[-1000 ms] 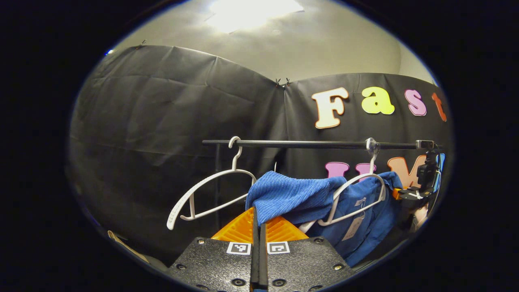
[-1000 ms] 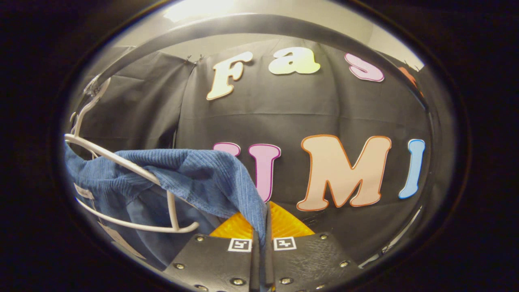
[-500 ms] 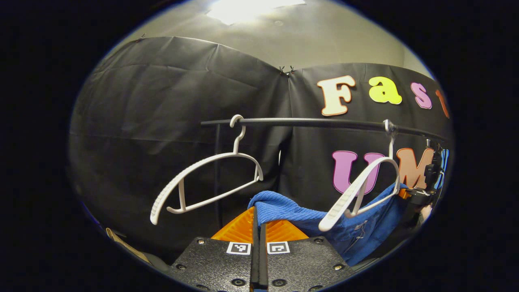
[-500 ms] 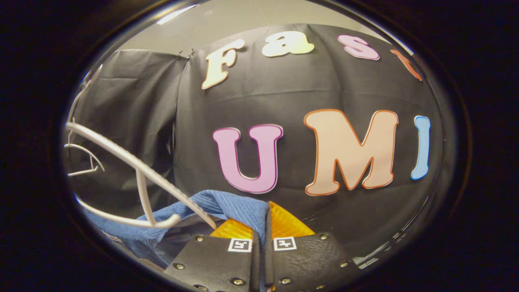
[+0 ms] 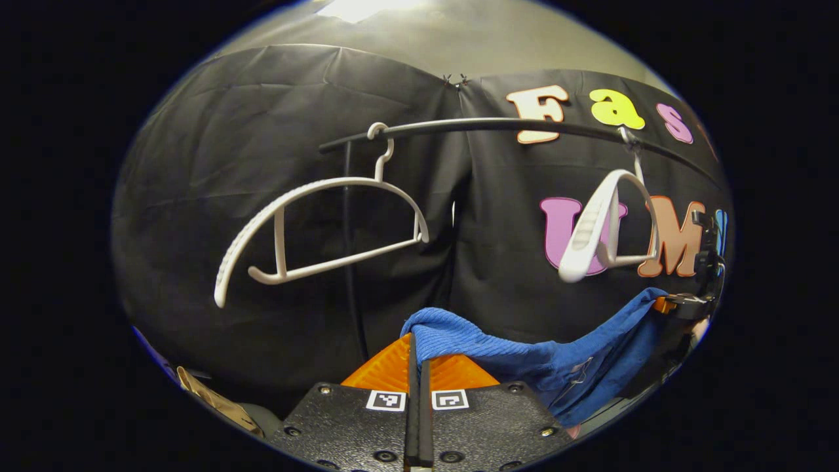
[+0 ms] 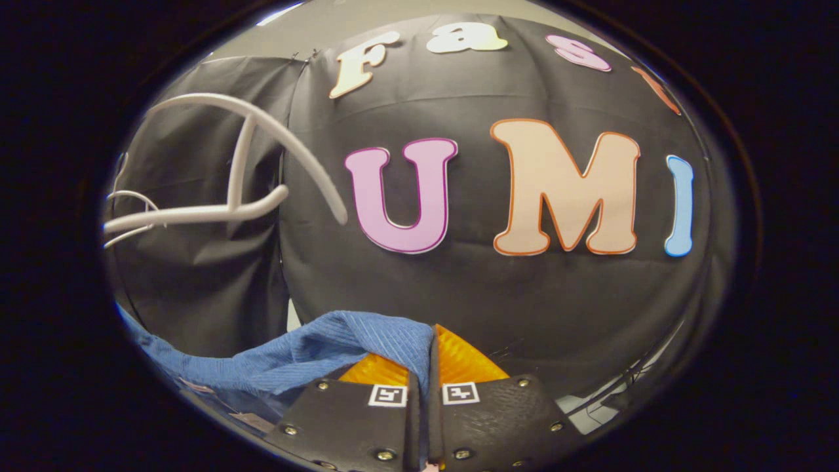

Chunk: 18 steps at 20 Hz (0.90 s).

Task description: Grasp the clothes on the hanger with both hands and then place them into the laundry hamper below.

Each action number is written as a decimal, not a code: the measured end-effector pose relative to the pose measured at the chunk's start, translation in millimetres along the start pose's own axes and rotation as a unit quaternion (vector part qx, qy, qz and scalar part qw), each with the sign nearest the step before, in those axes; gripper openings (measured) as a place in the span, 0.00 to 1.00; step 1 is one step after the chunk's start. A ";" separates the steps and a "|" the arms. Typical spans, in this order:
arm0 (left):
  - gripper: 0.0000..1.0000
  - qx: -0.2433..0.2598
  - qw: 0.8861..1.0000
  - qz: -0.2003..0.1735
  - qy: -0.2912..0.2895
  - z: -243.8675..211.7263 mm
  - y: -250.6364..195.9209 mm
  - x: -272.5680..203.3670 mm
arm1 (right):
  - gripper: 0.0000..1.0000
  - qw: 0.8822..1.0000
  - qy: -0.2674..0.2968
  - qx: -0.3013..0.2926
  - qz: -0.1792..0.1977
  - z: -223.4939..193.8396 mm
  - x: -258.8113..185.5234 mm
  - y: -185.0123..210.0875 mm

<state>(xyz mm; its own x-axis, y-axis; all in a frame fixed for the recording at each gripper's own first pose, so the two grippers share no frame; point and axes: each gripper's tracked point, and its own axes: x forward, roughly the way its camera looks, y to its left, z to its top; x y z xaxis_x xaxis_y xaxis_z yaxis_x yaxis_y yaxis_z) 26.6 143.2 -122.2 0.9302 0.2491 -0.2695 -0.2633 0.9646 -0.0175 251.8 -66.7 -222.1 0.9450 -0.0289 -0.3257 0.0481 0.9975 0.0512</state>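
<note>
A blue ribbed garment hangs stretched between both grippers, clear of its white hanger, which swings bare on the black rail. My left gripper is shut on one end of the cloth. In the left gripper view the other gripper holds the far end at the right edge. In the right gripper view my right gripper is shut on the blue garment, with the bare hanger up at the left.
A second bare white hanger hangs on the rail's left part, by the rack's upright post. A tan object sits low at the left. The black cloth wall stands close behind.
Both grippers have dropped with the garment. It slid off the right hanger, which now swings bare above; the rail and hangers sit higher in both views.
</note>
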 end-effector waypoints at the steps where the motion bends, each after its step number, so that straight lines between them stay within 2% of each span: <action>1: 0.00 0.003 1.000 -0.003 0.004 -6.4 -1.4 -0.6 | 0.05 1.000 0.003 -0.001 0.000 -5.3 -4.7 -0.6; 4: 0.00 0.022 1.000 -0.018 0.012 -20.8 -3.9 -8.5 | 0.06 1.000 0.009 -0.002 -0.002 -14.5 -20.6 -2.8; 8: 0.00 0.044 0.997 -0.057 0.013 -30.5 -22.1 -16.0 | 0.06 1.000 0.007 -0.009 0.000 -15.8 -49.7 1.8; 11: 0.00 0.053 0.994 -0.098 0.012 -34.4 -49.0 -26.2 | 0.05 1.000 -0.004 -0.005 0.003 -7.9 -75.6 6.6; 12: 0.00 0.057 0.992 -0.114 0.011 -35.4 -58.9 -28.6 | 0.10 1.000 -0.008 -0.001 0.004 -3.4 -84.2 6.9; 13: 0.01 0.060 0.989 -0.131 0.009 -35.0 -70.5 -32.5 | 0.05 1.000 -0.013 0.004 0.004 0.5 -93.6 7.9; 18: 0.00 0.067 0.975 -0.213 -0.003 -30.6 -132.3 -49.5 | 0.05 0.999 -0.036 0.023 0.001 22.3 -131.6 3.7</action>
<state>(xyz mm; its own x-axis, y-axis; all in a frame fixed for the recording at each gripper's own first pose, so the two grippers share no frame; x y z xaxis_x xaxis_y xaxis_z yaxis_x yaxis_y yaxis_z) 7.6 0.6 -136.0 0.9497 -0.1756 -0.2592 0.1818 0.9833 -0.0001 134.8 -60.6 -158.0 0.9658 -0.0322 -0.2574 0.0586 0.9937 0.0954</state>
